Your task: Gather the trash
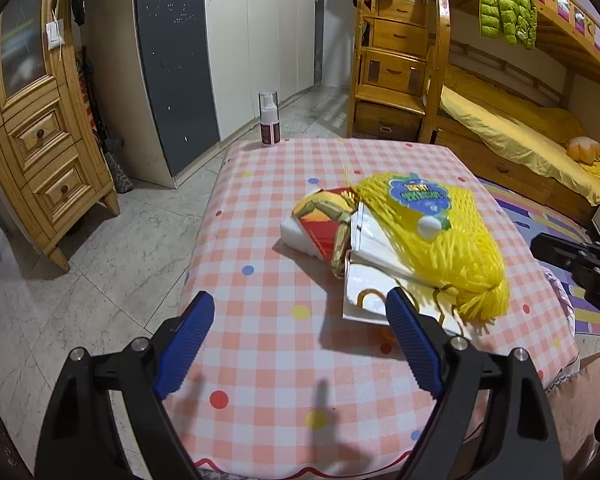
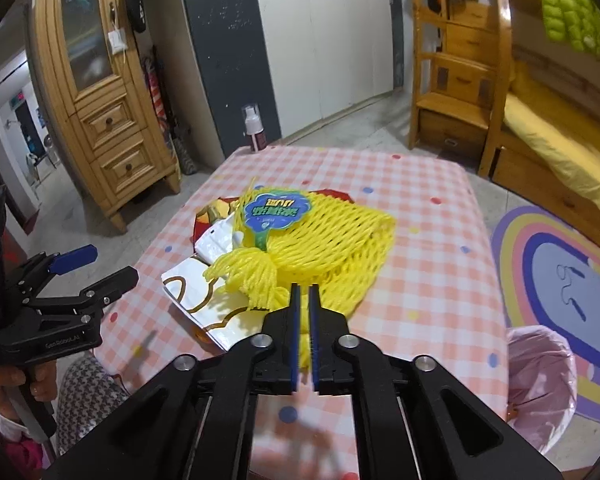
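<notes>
A yellow mesh fruit net point(image 1: 432, 240) with a green-blue label lies on a pile of trash on the checked table point(image 1: 268, 264). Under it are a white and gold wrapper point(image 1: 364, 284), a red and gold printed packet point(image 1: 328, 220) and a white foam block point(image 1: 296, 232). My left gripper point(image 1: 300, 304) is open and empty, just in front of the pile's near edge. My right gripper point(image 2: 305, 292) is shut on the near edge of the yellow net point(image 2: 324, 240), whose strands show between the blue pads. The wrapper point(image 2: 192, 288) lies left of it.
A spray bottle point(image 1: 269, 118) stands at the table's far left corner. A pink-lined trash bin point(image 2: 540, 384) stands on the floor at the table's right side, by a rainbow rug point(image 2: 560, 276). A wooden cabinet point(image 1: 32, 128), wardrobes and a bunk bed surround the table.
</notes>
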`<state>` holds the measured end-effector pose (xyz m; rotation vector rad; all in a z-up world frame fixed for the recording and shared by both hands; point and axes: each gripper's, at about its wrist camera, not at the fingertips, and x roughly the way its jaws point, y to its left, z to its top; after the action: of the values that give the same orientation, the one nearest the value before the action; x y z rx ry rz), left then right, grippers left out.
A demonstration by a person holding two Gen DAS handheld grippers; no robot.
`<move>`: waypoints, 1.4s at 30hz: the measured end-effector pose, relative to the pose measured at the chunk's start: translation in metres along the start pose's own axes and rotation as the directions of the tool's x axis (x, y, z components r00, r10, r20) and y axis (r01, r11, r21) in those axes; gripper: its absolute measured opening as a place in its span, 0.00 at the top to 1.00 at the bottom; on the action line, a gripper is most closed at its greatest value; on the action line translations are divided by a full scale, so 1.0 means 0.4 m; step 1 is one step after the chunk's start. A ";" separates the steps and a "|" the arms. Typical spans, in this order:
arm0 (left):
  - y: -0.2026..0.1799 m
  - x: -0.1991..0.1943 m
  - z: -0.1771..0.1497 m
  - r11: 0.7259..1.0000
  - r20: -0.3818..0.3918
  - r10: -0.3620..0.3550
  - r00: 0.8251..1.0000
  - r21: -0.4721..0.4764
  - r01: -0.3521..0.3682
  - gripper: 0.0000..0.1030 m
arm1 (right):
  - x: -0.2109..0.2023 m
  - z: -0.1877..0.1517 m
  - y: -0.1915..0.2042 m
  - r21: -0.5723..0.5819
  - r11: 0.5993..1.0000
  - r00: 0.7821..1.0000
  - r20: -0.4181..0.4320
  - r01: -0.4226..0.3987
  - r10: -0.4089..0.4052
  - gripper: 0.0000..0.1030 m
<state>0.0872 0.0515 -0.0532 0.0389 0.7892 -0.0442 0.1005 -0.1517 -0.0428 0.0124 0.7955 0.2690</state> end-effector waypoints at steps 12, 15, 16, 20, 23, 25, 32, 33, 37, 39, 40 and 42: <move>-0.005 0.019 0.022 1.000 0.009 0.003 1.000 0.008 -0.003 0.17 | 0.143 -0.035 -0.031 0.014 1.000 0.991 -0.133 0.011 -0.009 0.31; -0.001 0.022 0.016 1.000 0.002 0.006 1.000 0.006 -0.006 0.17 | 0.177 -0.053 -0.021 -0.012 1.000 0.987 -0.161 0.004 -0.006 0.59; 0.000 0.022 0.014 1.000 0.001 0.008 1.000 0.008 -0.008 0.17 | 0.178 -0.057 -0.018 -0.018 1.000 0.986 -0.164 0.001 -0.004 0.65; 0.004 0.017 0.009 1.000 -0.001 0.011 1.000 0.009 -0.011 0.17 | 0.139 -0.062 -0.005 -0.056 0.998 0.993 -0.114 0.002 -0.008 0.75; 0.001 0.006 0.008 1.000 0.004 0.009 1.000 0.014 -0.009 0.17 | 0.073 -0.058 -0.005 -0.066 0.998 0.998 -0.057 0.014 -0.018 0.77; -0.003 -0.003 0.006 1.000 0.006 0.008 1.000 0.019 -0.008 0.17 | 0.021 -0.053 -0.013 -0.060 0.998 1.000 -0.012 0.017 -0.018 0.77; -0.029 -0.011 -0.008 0.999 0.001 -0.022 1.000 0.043 0.022 0.18 | -0.146 -0.049 -0.056 -0.034 0.991 0.981 0.152 0.128 -0.121 0.77; -0.036 -0.004 -0.012 0.998 -0.009 -0.038 0.999 0.049 0.039 0.18 | -0.153 -0.053 -0.062 -0.031 0.990 0.978 0.158 0.140 -0.133 0.77; -0.051 0.036 -0.025 0.995 -0.070 -0.093 0.993 0.035 0.096 0.33 | -0.166 -0.075 -0.092 -0.008 0.988 0.976 0.158 0.153 -0.150 0.77; -0.052 0.064 -0.023 0.991 -0.108 -0.130 0.986 0.003 0.131 0.40 | -0.159 -0.083 -0.103 0.001 0.988 0.978 0.143 0.154 -0.153 0.77; -0.053 0.077 -0.020 0.989 -0.119 -0.145 0.982 -0.015 0.144 0.42 | -0.154 -0.085 -0.109 0.006 0.988 0.978 0.137 0.156 -0.155 0.77; -0.054 0.107 -0.013 0.986 -0.144 -0.165 0.976 -0.041 0.160 0.42 | -0.152 -0.091 -0.108 0.013 0.988 0.979 0.129 0.155 -0.155 0.77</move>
<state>0.1123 0.0292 -0.0877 -0.0508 0.9391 -0.1869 0.0443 -0.2115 -0.0304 -0.0292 0.6631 0.1181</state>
